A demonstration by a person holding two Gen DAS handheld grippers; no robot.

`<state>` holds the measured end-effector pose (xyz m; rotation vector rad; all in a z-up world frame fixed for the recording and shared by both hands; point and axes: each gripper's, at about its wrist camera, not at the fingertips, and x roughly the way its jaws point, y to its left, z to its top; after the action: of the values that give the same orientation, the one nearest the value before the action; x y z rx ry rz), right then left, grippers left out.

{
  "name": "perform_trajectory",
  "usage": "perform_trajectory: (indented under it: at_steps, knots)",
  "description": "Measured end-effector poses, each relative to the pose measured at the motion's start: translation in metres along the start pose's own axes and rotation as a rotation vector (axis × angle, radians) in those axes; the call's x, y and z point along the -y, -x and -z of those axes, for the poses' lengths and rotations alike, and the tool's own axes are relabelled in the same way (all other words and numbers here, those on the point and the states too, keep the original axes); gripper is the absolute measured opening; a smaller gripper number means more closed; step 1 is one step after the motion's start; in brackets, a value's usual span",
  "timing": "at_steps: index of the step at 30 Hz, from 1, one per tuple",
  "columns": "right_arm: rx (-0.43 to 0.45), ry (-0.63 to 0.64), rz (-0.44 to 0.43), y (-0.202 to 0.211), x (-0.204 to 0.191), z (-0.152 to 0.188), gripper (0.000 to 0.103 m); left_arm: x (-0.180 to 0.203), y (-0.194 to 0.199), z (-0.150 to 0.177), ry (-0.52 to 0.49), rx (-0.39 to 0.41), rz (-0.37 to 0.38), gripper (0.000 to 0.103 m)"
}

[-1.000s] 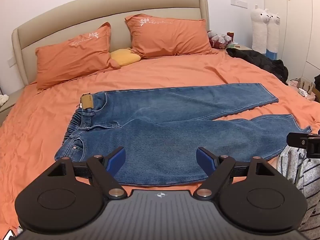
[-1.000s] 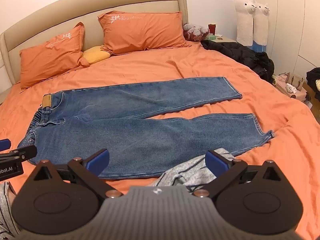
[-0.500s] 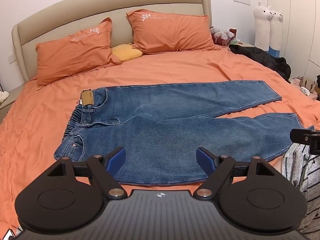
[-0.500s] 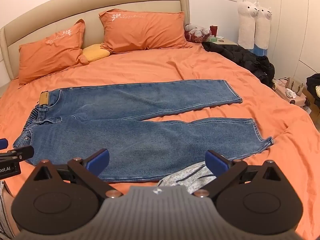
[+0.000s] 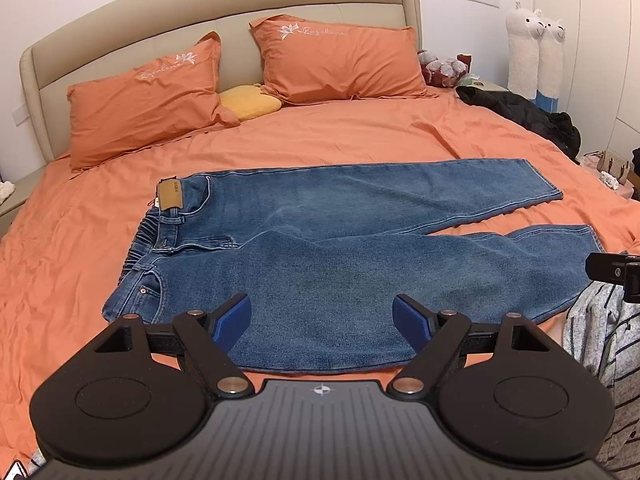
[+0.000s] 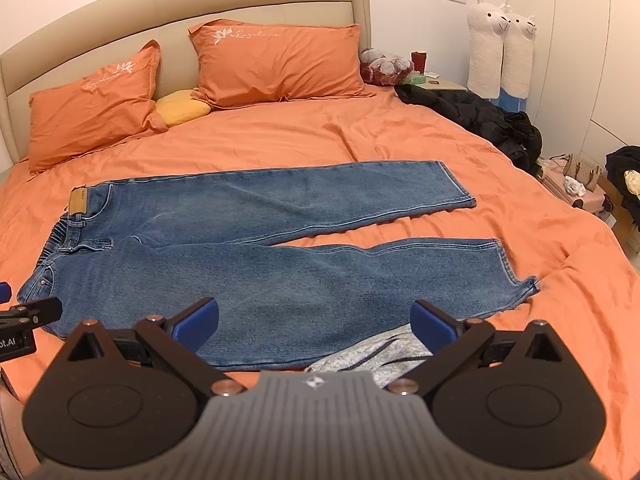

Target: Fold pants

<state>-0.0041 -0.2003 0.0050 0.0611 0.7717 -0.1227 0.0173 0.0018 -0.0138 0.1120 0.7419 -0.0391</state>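
Blue jeans lie flat on the orange bed, waistband to the left, both legs stretching right and slightly apart; they also show in the right wrist view. My left gripper is open and empty, above the near edge of the jeans near the hip. My right gripper is open and empty, above the near edge of the lower leg. The right gripper's side shows at the left view's right edge.
A grey striped garment lies at the bed's near edge, under my right gripper. Two orange pillows and a yellow cushion sit by the headboard. A black jacket lies on the bed's far right. Bags stand on the floor at right.
Both grippers have risen and pulled back slightly, so the jeans sit lower in each view. The jeans have not moved. Both grippers stay open.
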Motion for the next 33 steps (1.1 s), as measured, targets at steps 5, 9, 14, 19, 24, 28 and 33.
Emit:
perform_trajectory:
  at_steps: [5, 9, 14, 19, 24, 28, 33]
  knots:
    - [0.0, -0.005, 0.006, -0.0008, 0.0009, 0.001, 0.098, 0.0027, -0.0002, 0.0002, -0.001, -0.001, -0.001, 0.094]
    - [-0.001, -0.006, 0.01, -0.0005, 0.0013, 0.0018, 0.098, 0.0022, -0.0003, -0.0005, -0.001, -0.001, -0.001, 0.094]
    - [0.0, -0.003, 0.015, 0.0008, 0.0013, 0.0015, 0.098, 0.0018, -0.001, 0.0004, 0.004, -0.002, 0.003, 0.094]
    - [0.001, -0.004, 0.018, 0.0008, 0.0009, 0.0023, 0.098, 0.0031, -0.0011, 0.0006, 0.004, 0.0, 0.002, 0.094]
    - [0.003, 0.0, 0.016, 0.0009, 0.0013, 0.0021, 0.098, 0.003, -0.0001, 0.0015, 0.009, 0.003, 0.0, 0.094]
    - [0.004, 0.001, 0.016, 0.001, 0.0006, 0.0022, 0.098, 0.0004, 0.0015, 0.0011, 0.013, 0.003, 0.0, 0.094]
    - [0.003, -0.001, 0.016, 0.0008, 0.0003, 0.0021, 0.098, 0.0, 0.0014, 0.0009, 0.012, 0.002, 0.002, 0.094]
